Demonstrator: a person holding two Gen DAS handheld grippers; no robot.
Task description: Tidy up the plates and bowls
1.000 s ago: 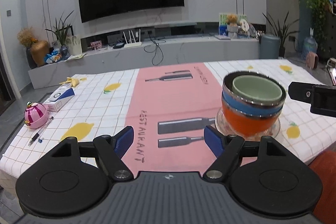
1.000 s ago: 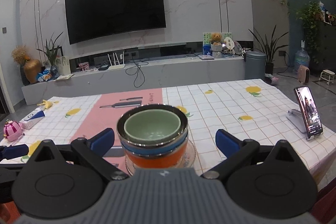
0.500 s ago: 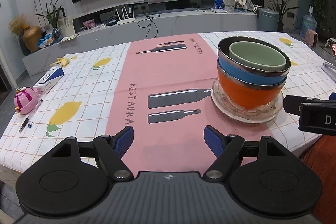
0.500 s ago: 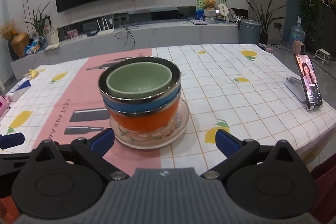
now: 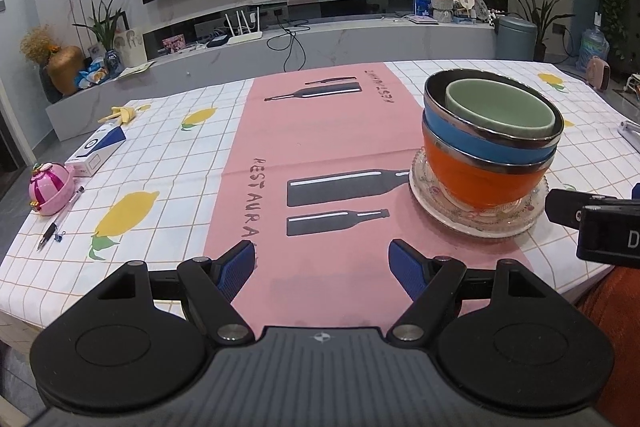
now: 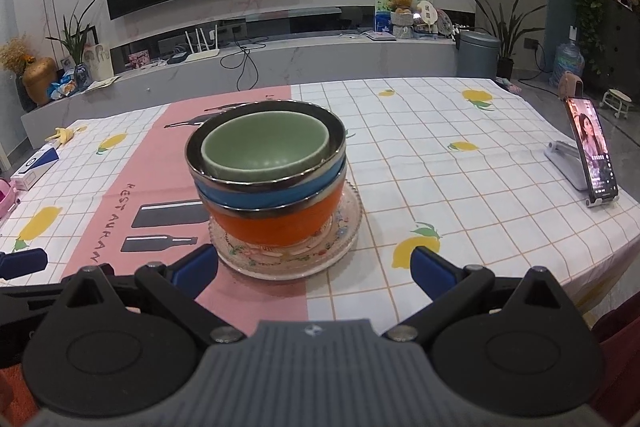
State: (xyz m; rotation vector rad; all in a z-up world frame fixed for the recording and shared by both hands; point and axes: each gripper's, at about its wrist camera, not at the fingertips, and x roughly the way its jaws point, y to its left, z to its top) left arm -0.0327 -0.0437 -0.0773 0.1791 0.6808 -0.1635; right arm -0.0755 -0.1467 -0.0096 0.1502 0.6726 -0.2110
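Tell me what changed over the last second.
Both claws, left and right, rose and tilted down toward the table; the right backed off the bowl stack. Both stayed open and empty. The stack stayed nested on its plate.

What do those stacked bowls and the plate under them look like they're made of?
Green bowl: probably glazed ceramic, thick rim, soft matte sheen.
Blue bowl and orange bowl: mirror-bright metal rims, likely steel with a coloured outer shell, perhaps plastic.
Plate: seems pressed clear glass with a floral print, ridged see-through edge.
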